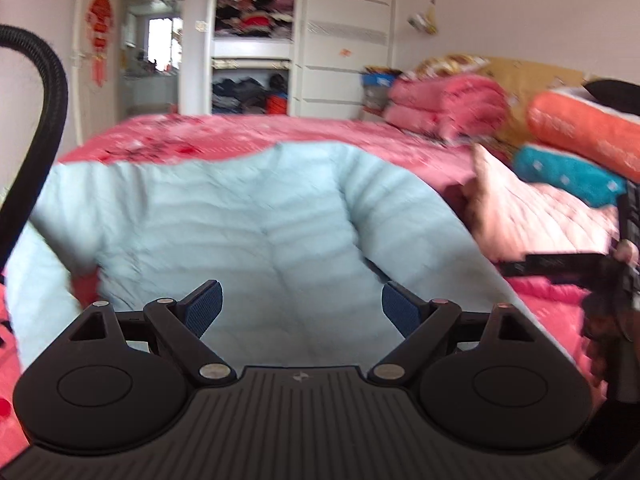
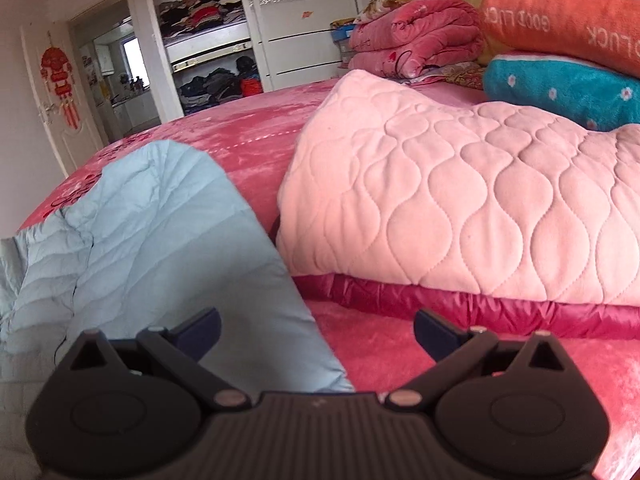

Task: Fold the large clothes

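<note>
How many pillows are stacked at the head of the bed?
2: an orange pillow on top, a teal pillow directly beneath it, both behind the pink quilt. Others may be hidden.

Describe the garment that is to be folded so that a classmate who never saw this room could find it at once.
Start at the bed with its pink-red cover. The light blue puffer jacket lies spread on its near side, left of a folded pale pink quilt. It is the only blue, horizontally stitched piece lying flat.
</note>
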